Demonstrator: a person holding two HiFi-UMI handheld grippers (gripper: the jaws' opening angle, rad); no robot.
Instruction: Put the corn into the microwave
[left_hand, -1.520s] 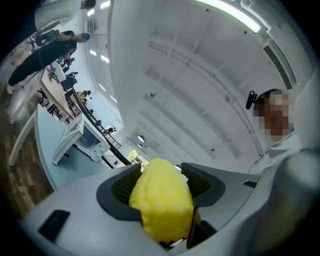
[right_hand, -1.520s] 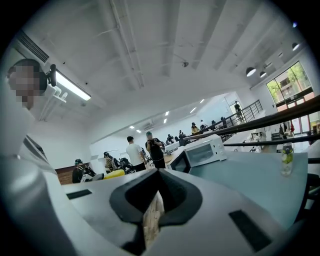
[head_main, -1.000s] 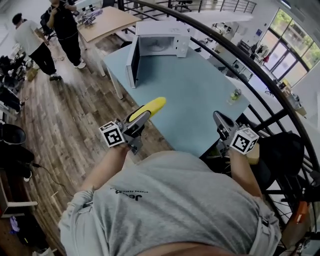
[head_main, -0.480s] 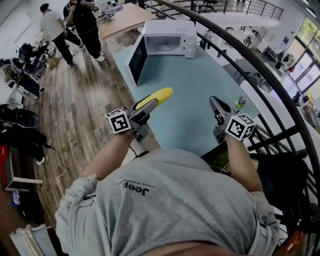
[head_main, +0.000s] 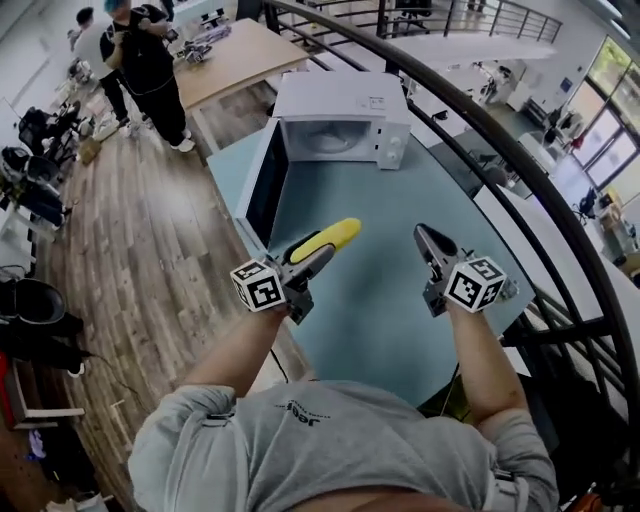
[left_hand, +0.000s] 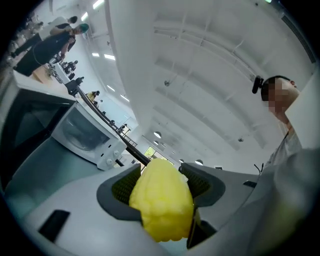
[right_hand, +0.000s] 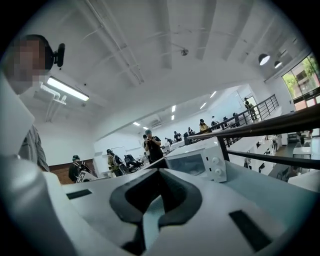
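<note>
Head view: one corn (head_main: 331, 236), one microwave (head_main: 345, 104), two grippers. The left gripper (head_main: 316, 253) has the yellow cob clamped between its jaws, the cob's free end sticking out past the tips toward the oven, in the air above the near-left part of the blue table (head_main: 400, 310). The right gripper (head_main: 425, 240) hovers level with it, well apart to the right, its jaws drawn together on nothing. The microwave stands at the table's far end with its one door (head_main: 262, 186) swung wide open to the left, along the table's left edge; the cavity faces the person. Bare tabletop lies between both tools and the oven. A curved dark railing (head_main: 520, 160) runs beside the table's right edge. Two people (head_main: 145, 60) stand on the wooden floor far left, by one wooden table (head_main: 235, 50)

Left gripper view: both ribbed pads press the corn (left_hand: 162, 205) from either side; the left gripper (left_hand: 161, 181) is held fairly wide by the cob's girth. The microwave (left_hand: 87, 137) sits ahead to the left

Right gripper view: the right gripper (right_hand: 155, 202) is closed and empty, only a thin slot between its pads. The microwave (right_hand: 197, 162) is ahead, open table (right_hand: 272, 180) before it, the railing (right_hand: 260, 127) to the right
</note>
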